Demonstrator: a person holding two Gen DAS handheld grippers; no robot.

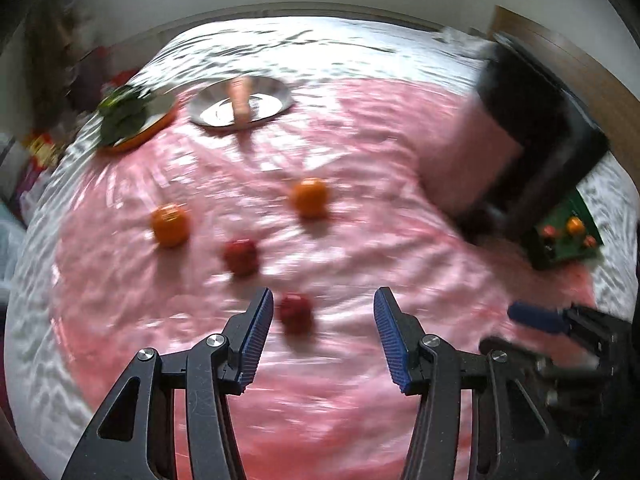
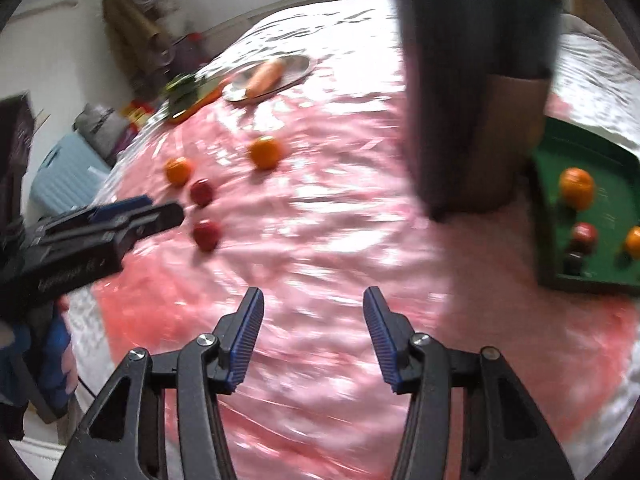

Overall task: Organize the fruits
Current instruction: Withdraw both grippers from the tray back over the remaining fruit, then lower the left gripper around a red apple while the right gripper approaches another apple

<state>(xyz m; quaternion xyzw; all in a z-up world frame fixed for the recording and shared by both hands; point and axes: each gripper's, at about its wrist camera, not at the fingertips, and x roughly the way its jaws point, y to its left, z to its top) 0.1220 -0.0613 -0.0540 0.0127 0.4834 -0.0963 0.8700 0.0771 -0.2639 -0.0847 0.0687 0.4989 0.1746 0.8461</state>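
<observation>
Left wrist view
Left gripper point(image 1: 323, 307): released, jaws wide apart, nothing between the pads; hangs above the pink cloth point(image 1: 360, 208).
Near apple point(image 1: 295, 313): red, on the cloth just inside the left finger, apart from it.
Far apple point(image 1: 241, 257): red, on the cloth, beyond the near one and to its left.
Left orange point(image 1: 170, 225): on the cloth, left of the far apple.
Right orange point(image 1: 309, 197): on the cloth, farther back, right of centre.
Steel plate point(image 1: 276, 98): at the far edge of the cloth; a pale orange, elongated item point(image 1: 240, 98) lies across it, too blurred to name.
Orange-rimmed plate point(image 1: 138, 136): left of the steel plate, with greens point(image 1: 122, 114) on it.
Green tray point(image 1: 568, 236): far right, small fruits inside, partly hidden by a dark post point(image 1: 536, 148).
Right gripper point(image 1: 560, 322): enters at lower right; jaw gap not readable here.
Blur: heavy over the whole frame.

Right wrist view
Right gripper point(image 2: 313, 308): released, jaws wide apart, empty, over bare cloth point(image 2: 340, 240).
Left gripper point(image 2: 132, 216): seen side-on at left, tip close to the two apples point(image 2: 206, 234).
Oranges point(image 2: 265, 153): two on the cloth, beyond the apples.
Green tray point(image 2: 592, 136): right edge; holds two oranges point(image 2: 576, 187), a red apple point(image 2: 584, 236) and a dark round fruit point(image 2: 573, 262).
Steel plate point(image 2: 298, 66): far side, same elongated item on it.
Dark post point(image 2: 476, 80): stands between the cloth centre and the tray.
</observation>
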